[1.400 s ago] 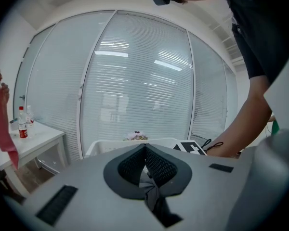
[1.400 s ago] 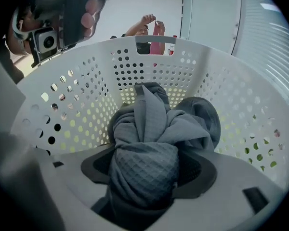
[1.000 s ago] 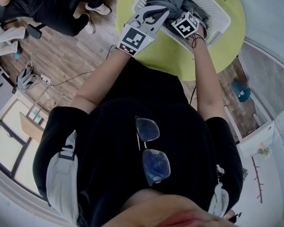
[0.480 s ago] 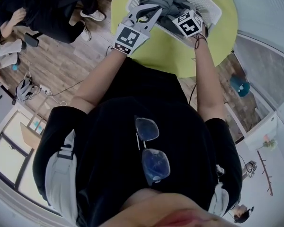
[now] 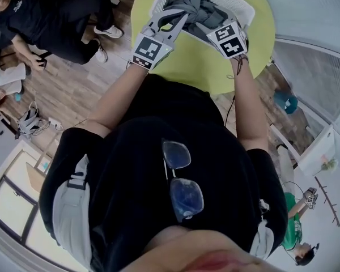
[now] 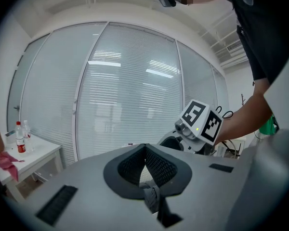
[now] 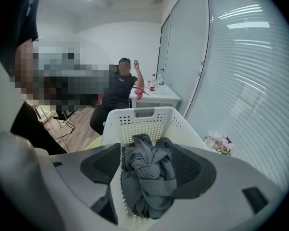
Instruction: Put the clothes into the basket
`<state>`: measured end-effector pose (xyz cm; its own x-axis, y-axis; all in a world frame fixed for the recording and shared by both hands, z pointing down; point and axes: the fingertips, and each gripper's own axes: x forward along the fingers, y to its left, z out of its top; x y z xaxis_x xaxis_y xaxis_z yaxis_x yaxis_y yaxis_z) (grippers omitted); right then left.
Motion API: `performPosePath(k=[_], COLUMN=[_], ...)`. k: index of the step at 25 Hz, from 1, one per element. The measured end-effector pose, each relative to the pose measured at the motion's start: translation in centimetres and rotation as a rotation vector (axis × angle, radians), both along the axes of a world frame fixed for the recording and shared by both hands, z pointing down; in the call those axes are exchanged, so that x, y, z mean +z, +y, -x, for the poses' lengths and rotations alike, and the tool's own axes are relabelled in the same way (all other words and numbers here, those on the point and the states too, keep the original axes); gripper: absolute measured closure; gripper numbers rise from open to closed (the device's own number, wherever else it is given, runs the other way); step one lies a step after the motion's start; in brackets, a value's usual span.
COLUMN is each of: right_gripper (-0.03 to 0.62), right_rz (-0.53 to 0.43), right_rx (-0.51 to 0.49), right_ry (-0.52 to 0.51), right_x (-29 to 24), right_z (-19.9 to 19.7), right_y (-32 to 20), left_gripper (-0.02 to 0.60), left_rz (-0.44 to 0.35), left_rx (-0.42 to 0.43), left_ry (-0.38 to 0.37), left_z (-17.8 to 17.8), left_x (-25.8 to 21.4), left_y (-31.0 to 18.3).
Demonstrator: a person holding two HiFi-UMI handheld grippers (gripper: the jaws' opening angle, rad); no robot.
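Observation:
A white slatted basket (image 5: 241, 10) stands on the round green table (image 5: 204, 64). A bunched grey garment (image 5: 195, 7) hangs over it between both grippers. My left gripper (image 5: 173, 20) reaches in from the left. In the left gripper view its jaws (image 6: 145, 150) are shut, with a twist of the grey fabric (image 6: 152, 198) pinched between them. My right gripper (image 5: 215, 26) comes in from the right. In its own view it (image 7: 147, 165) stands wide around the knotted grey bundle (image 7: 149, 177), which fills the gap and hangs in front of the basket (image 7: 144, 115) wall.
A seated person in black (image 5: 51, 16) is on the wooden floor left of the table. A small white table with bottles (image 7: 154, 94) stands behind the basket. Flowers (image 7: 219, 143) lie on the green table by the basket's right side. Glass walls with blinds surround the spot.
Both grippers have risen with the grey garment, the right one more than the left. The bundle now hangs higher over the basket.

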<state>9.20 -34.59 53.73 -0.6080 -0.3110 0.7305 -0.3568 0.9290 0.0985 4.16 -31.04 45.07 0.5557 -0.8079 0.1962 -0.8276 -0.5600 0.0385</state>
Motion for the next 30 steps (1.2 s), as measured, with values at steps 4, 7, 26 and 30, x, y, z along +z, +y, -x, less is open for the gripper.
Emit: performPosePath(k=[4,7,26,30], right_gripper=[0.258,0.27,0.559,0.568], right_rz=[-0.02,-0.035,-0.293,-0.304], right_rx=[0.049,0.098,0.397,0.406], right_ry=[-0.101,-0.197,-0.738,-0.752], right_x=[-4.2,-7.4,-20.6,-21.2], right_z=[0.2,0.3,-2.2,-2.2], right_y=[1.9,3.0,11.0,12.1], left_gripper=[0.574,0.574,0.574,0.574], left_rz=[-0.025,-0.046,-0.133,-0.174], left_rx=[0.046,0.1,0.427,0.45], left_ry=[-0.004,-0.003,0.085,0.15], left_z=[0.3,0.2,-2.6,-2.9], left_x=[-1.7,-3.1,-10.7,-11.9], left_y=[0.8,1.3,6.6,7.6])
